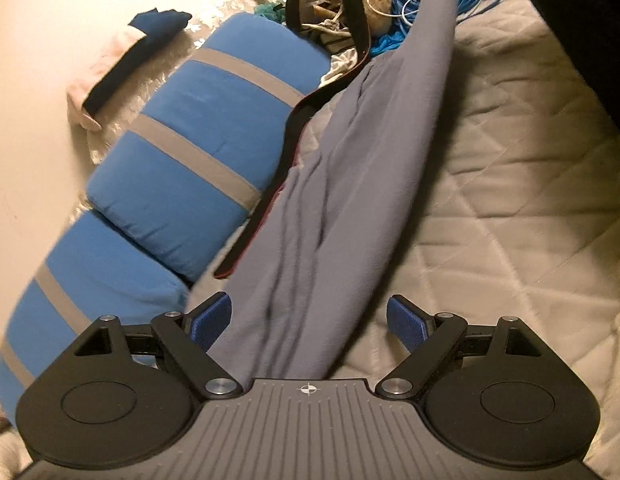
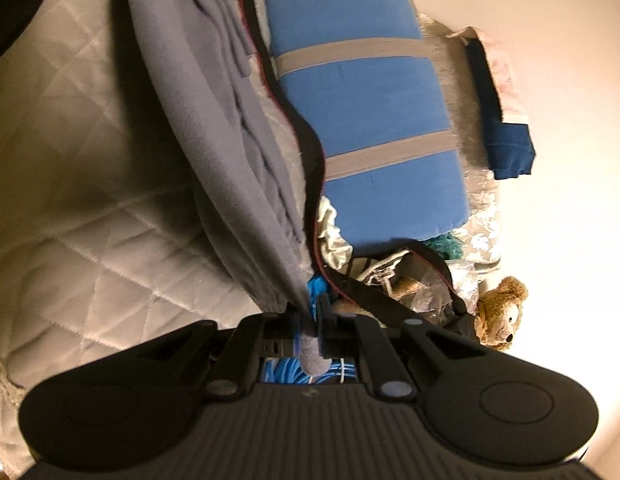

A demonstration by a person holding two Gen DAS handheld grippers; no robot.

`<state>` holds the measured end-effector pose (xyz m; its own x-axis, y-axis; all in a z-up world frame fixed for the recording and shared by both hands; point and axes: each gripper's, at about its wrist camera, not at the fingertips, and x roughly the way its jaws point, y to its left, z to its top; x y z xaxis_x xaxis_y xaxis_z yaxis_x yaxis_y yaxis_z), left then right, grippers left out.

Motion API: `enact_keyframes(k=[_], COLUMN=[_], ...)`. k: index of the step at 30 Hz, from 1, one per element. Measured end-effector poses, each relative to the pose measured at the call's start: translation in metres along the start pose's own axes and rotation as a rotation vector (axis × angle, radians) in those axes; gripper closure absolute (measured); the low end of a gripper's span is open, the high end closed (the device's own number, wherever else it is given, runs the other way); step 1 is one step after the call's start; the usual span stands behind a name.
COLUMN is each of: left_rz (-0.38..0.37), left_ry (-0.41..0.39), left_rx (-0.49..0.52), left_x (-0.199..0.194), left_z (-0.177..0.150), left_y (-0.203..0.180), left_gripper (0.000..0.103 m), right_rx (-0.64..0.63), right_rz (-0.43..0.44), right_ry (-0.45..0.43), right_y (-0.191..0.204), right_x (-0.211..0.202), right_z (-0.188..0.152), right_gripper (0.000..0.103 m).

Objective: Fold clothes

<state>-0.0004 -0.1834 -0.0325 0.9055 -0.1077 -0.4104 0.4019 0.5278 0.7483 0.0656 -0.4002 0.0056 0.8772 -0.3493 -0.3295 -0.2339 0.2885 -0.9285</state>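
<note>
Between the two grippers, the grey garment hangs stretched over the quilted bed. The right gripper has its fingers pinched on one end; the left gripper gapes around the other, not gripping. Soft and light, it should be held by its edges. Blue pillows and clutter lie against a cream wall.

Grey garment, blue grey-striped pillows, cream diamond-quilted bedspread.

grey garment cut off at top edge
</note>
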Motion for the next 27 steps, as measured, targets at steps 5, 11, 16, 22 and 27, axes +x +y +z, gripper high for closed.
enact_keyframes(k=[5, 11, 16, 22, 27], left_rz=[0.017, 0.045, 0.004, 0.010, 0.075], left_ry=[0.023, 0.103, 0.197, 0.233, 0.220], left_rx=[-0.091, -0.147, -0.159, -0.101, 0.052], left_x=[0.001, 0.016, 0.031, 0.031, 0.044], left_z=[-0.008, -0.028, -0.046, -0.055, -0.053], left_y=[0.033, 0.069, 0.084, 0.089, 0.068], left_gripper=[0.018, 0.018, 0.021, 0.022, 0.022], right_rx=[0.012, 0.018, 0.025, 0.016, 0.009], right_rz=[0.021, 0.041, 0.044, 0.049, 0.055], right_ry=[0.022, 0.028, 0.027, 0.026, 0.032], right_y=[0.015, 0.024, 0.025, 0.028, 0.030], right_x=[-0.001, -0.003, -0.004, -0.004, -0.002], right_z=[-0.003, -0.007, -0.008, -0.010, -0.010], right_gripper=[0.083, 0.083, 0.083, 0.082, 0.082])
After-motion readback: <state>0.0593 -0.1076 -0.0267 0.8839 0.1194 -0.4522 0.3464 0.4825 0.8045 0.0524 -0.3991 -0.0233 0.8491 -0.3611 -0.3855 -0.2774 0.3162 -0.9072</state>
